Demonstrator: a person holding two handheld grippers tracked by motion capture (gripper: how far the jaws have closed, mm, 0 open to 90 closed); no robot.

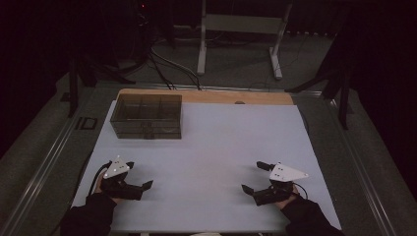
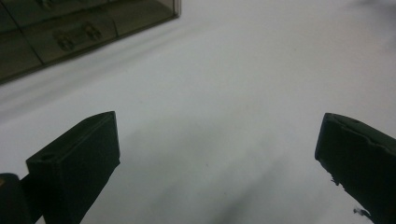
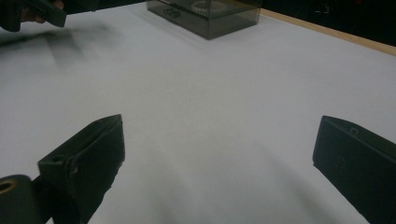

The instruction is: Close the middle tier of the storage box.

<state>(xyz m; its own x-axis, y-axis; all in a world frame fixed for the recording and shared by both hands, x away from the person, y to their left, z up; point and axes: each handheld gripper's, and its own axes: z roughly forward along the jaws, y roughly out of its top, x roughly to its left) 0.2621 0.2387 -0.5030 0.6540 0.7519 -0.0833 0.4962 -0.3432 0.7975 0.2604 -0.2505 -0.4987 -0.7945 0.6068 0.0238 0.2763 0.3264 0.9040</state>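
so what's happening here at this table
A person holds a two-jaw gripper in each hand over the near edge of a white table. The left gripper and the right gripper both have their jaws wide open and hold nothing. The one item on the table, a dark see-through box divided into compartments, sits untouched at the far left, nearer the left gripper.

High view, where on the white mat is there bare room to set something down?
Bare: the middle between the left claw and right claw, and the right half beside the smoky box up to the wooden edge. Crowded: the far left corner, taken by the box.
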